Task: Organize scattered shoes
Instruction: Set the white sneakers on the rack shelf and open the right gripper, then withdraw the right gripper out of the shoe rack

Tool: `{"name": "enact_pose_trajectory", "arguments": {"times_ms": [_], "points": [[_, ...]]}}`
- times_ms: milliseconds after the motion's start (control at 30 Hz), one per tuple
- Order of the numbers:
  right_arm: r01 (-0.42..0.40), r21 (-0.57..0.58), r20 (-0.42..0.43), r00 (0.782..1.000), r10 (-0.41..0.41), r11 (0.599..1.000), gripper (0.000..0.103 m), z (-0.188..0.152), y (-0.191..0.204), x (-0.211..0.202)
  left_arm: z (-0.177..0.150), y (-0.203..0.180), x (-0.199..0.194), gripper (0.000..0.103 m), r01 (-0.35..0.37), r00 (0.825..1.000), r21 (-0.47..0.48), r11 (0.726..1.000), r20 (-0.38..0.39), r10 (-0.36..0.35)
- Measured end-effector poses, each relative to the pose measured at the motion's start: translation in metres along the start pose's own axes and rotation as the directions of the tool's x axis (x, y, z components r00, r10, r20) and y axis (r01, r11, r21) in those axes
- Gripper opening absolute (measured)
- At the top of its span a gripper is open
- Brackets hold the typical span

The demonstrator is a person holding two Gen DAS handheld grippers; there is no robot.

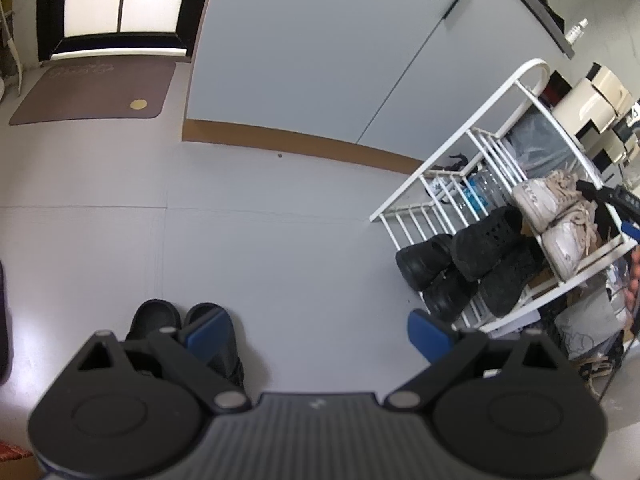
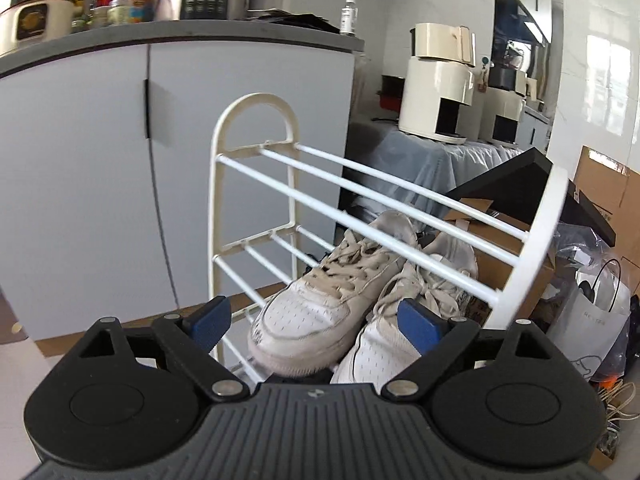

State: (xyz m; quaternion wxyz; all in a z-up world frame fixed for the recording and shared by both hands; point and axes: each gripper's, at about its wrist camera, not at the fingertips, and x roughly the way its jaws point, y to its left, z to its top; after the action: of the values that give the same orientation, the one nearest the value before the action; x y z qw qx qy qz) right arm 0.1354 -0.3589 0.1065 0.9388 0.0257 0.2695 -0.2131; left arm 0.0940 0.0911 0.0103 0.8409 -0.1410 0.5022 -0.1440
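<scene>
Left gripper [image 1: 320, 332] hangs over bare grey floor [image 1: 280, 240], blue pads spread wide with nothing between them, and a pair of black clogs [image 1: 176, 316] sits on the floor just under its left finger. Over to the right gripper [image 2: 316, 324]: jaws wide apart too, empty, close in front of the white sneakers [image 2: 320, 300], which sit side by side on the middle tier of the white shoe rack [image 2: 256, 120], toes toward the camera. In the left view, black shoes [image 1: 480, 264] crowd the rack's lower tier. Behind the rack, grey cabinet doors [image 2: 80, 160], and further back, cream appliances [image 2: 440, 84] on a covered bench.
</scene>
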Motion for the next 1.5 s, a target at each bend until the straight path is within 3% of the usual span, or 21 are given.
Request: {"name": "enact_pose_trajectory", "arguments": {"times_ms": [267,433,700,867,1267,1500], "points": [[-0.058,0.030,-0.027,0.998,0.059,0.998,0.093,-0.001,0.003,-0.046,-0.007,-0.006,-0.006,0.098,-0.065,0.998,0.083,0.994,0.015,0.064],[-0.093,0.014,-0.076,0.993,0.094,0.996,0.093,-0.006,0.016,-0.084,-0.017,-0.015,-0.009,0.098,-0.117,0.993,0.179,0.977,0.023,0.114],[-0.147,-0.052,-0.097,0.985,0.141,0.988,0.093,-0.021,0.037,-0.146,-0.032,-0.014,-0.024,0.098,-0.058,0.998,0.187,0.981,-0.003,0.060],[-0.166,-0.081,-0.106,0.982,0.157,0.983,0.093,-0.025,0.044,-0.176,-0.037,-0.013,-0.037,0.098,-0.054,0.998,0.165,0.985,0.024,0.051],[-0.221,-0.078,-0.151,0.966,0.208,0.972,0.093,-0.040,0.045,-0.178,-0.042,-0.001,-0.045,0.098,-0.063,0.998,0.134,0.989,0.035,0.059],[-0.244,-0.071,-0.174,0.958,0.229,0.967,0.093,-0.055,0.048,-0.156,-0.035,0.003,-0.043,0.098,-0.046,0.998,0.023,0.999,0.037,0.045]]}}
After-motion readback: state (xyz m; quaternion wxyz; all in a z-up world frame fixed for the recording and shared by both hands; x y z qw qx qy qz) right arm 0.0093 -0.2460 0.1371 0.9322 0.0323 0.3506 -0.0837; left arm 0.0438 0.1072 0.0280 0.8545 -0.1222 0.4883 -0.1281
